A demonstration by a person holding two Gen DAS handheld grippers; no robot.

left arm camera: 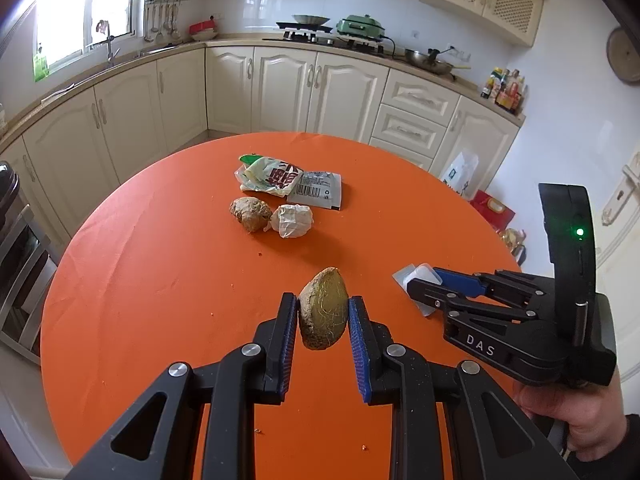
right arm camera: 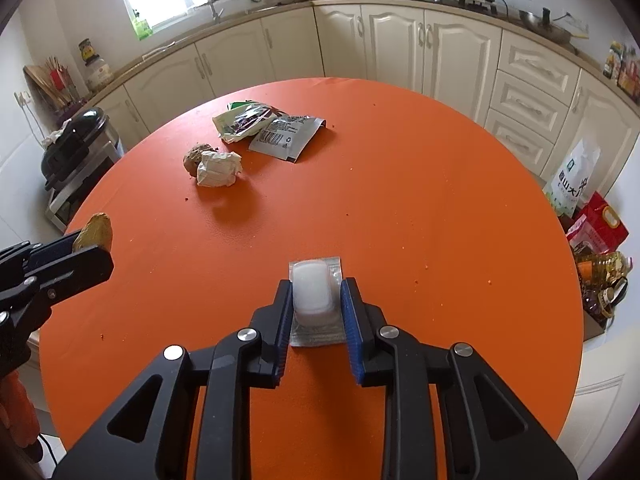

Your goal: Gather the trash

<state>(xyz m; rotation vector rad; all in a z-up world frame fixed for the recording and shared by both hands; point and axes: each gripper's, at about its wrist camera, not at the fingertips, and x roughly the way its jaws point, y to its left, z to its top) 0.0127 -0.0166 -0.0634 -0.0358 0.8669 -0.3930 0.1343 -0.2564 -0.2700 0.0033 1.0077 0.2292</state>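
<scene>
Left wrist view: the left gripper (left arm camera: 323, 312) pinches a rough brown peel scrap (left arm camera: 323, 309) between its blue ribbed jaws, lifted clear of the orange worktop (left arm camera: 160, 280). The scrap is domed, fibrous and dull, likely light and crumbly, so a grip across its middle suits it. At 3 o'clock the right gripper (left arm camera: 420, 284), held by a hand (left arm camera: 576, 420), reaches a small white blister pack (left arm camera: 416, 274).

In the right wrist view the right gripper (right arm camera: 316, 300) straddles that pack (right arm camera: 314, 292), which lies flat on the worktop; the left jaw touches the smooth, rounded plastic dome, while a gap shows at the right jaw, so it is not yet gripped. The foil base looks thin and bendy, the dome slippery; taking it by the dome's sides seems best.

Toward 12 o'clock more trash waits: a crumpled green-and-white wrapper (right arm camera: 248, 122), a flat grey sachet (right arm camera: 288, 138), a wadded paper ball (right arm camera: 219, 168) and another brown lump (right arm camera: 195, 158) touching it. All look light and easily crushed.
</scene>
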